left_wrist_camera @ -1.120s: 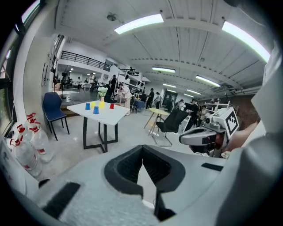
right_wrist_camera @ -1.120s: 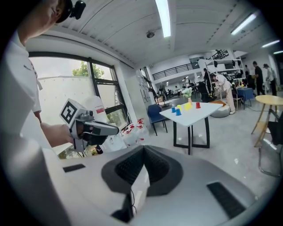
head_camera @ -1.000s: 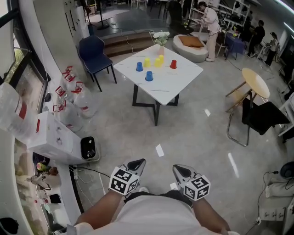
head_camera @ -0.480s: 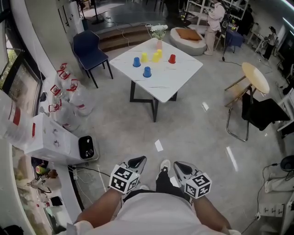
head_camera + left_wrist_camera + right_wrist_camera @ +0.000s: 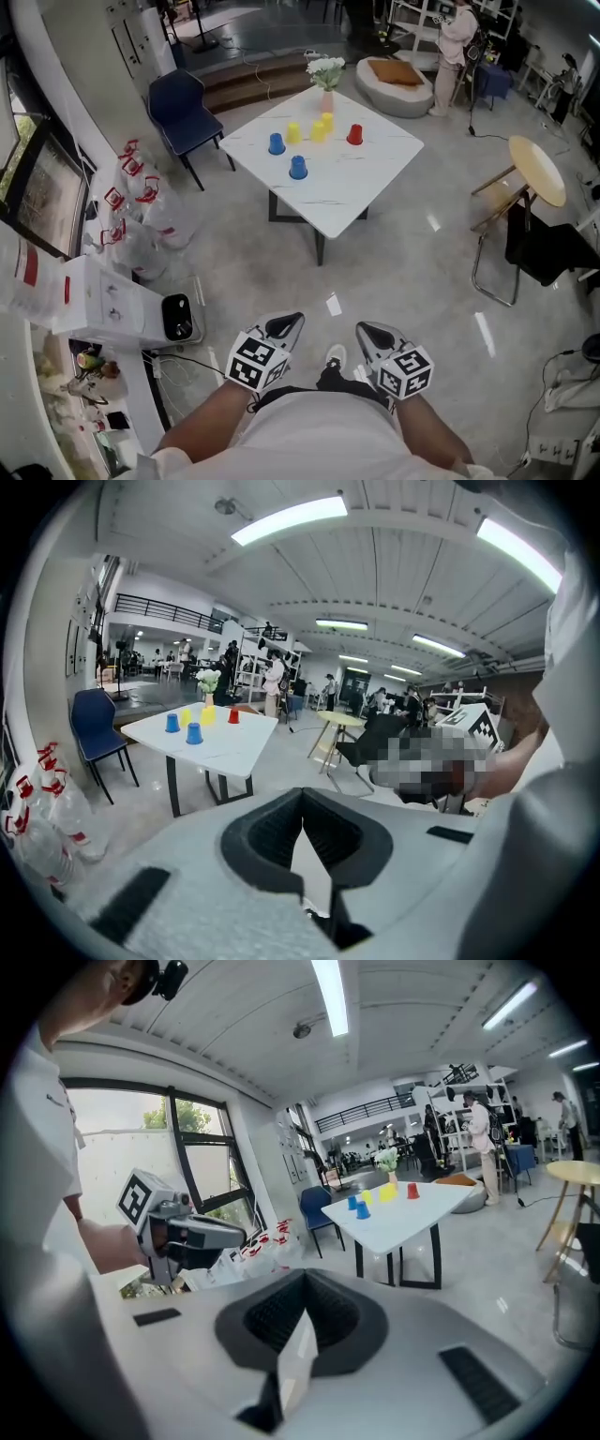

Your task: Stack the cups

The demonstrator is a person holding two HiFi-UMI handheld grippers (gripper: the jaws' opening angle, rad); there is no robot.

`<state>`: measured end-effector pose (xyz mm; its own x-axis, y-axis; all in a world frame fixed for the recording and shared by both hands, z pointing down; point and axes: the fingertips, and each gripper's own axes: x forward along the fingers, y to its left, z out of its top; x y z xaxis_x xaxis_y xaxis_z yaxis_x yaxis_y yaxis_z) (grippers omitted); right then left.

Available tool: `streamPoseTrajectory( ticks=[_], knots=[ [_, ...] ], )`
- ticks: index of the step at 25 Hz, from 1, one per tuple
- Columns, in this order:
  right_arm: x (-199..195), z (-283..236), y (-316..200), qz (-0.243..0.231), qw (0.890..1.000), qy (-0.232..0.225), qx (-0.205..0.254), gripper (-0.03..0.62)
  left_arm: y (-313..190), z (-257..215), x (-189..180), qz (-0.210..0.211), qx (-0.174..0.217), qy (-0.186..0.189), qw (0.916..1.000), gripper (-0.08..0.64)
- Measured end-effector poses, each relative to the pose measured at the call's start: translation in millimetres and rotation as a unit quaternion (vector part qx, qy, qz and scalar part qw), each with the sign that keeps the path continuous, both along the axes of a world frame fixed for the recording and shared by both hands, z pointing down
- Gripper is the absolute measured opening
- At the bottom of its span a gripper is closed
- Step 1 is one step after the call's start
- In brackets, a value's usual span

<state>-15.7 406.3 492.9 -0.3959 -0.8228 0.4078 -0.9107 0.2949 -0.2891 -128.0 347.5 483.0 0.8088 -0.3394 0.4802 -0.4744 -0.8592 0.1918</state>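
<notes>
Plastic-looking cups (image 5: pixel 298 167), blue, yellow and red, stand on the white table (image 5: pixel 367 192), well ahead of us. We judge them light, thin and tippy, best pinched at the rim. Our left gripper (image 5: pixel 284 327) and right gripper (image 5: pixel 372 335) are clenched, empty.

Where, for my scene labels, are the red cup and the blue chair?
Red plastic cup (image 5: pixel 354 135), head view, its side wall.
Dark blue padded chair (image 5: pixel 175 92), head view, its backrest.

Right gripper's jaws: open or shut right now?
Shut: the right gripper shows its jaws meeting, nothing between them.
</notes>
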Motion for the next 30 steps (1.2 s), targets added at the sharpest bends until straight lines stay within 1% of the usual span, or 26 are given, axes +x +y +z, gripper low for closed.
streamPoseTrajectory(
  ticks=[4,7,9,15,20,23,27,30],
  knots=[
    [29,-6,-38,-0.016,1.0,0.0,0.004,0.006,-33,-7,30,-0.013,0.004,-0.001,0.9999,0.009],
    [51,-8,-62,-0.025,1.0,0.0,0.005,0.006,-54,-5,45,-0.03,-0.002,-0.008,0.9995,0.009],
    [65,-7,-76,-0.031,1.0,-0.003,0.007,0.006,-65,-2,55,-0.037,-0.006,-0.012,0.9992,0.009],
    [100,2,-109,-0.044,0.999,-0.009,0.008,0.006,-96,-1,84,-0.059,0.002,-0.018,0.9981,0.009],
    [110,5,-121,-0.05,0.999,-0.016,0.004,0.006,-105,3,87,-0.064,-0.003,-0.035,0.9974,0.009],
    [114,9,-132,-0.048,0.999,-0.017,-0.001,0.006,-113,9,91,-0.065,-0.012,-0.036,0.9972,0.009],
    [114,16,-147,-0.046,0.999,-0.017,-0.005,0.006,-128,19,101,-0.051,-0.018,-0.036,0.9979,0.009],
    [116,17,-162,-0.042,0.999,-0.014,-0.007,0.006,-148,21,110,-0.043,-0.021,-0.03,0.9984,0.009]
  ],
)
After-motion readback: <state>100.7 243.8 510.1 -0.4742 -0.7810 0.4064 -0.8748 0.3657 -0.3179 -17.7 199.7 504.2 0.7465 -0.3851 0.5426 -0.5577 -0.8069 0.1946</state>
